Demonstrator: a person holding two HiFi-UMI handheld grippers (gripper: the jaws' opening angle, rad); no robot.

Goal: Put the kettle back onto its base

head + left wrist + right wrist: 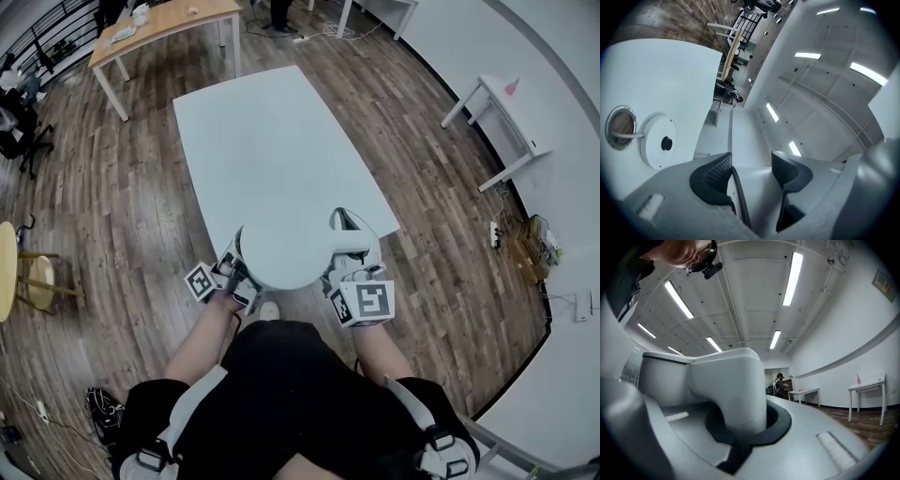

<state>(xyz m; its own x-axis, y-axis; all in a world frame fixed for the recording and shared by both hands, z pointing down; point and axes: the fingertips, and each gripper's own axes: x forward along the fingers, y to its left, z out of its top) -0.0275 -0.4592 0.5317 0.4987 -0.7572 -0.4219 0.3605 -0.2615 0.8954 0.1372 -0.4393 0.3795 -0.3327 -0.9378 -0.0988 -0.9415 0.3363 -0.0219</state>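
Jaws of right gripper (349, 267) clenched on kettle (281, 246) handle (731, 385) | jaws of left gripper (234, 274) gripping kettle's edge | base (658, 140) bare on desk (670, 79)

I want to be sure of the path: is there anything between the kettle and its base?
Nothing visible does. The kettle, held by its handle in the right gripper, hangs right beside the base, which the left gripper holds at its edge. The base's upward face is bare.
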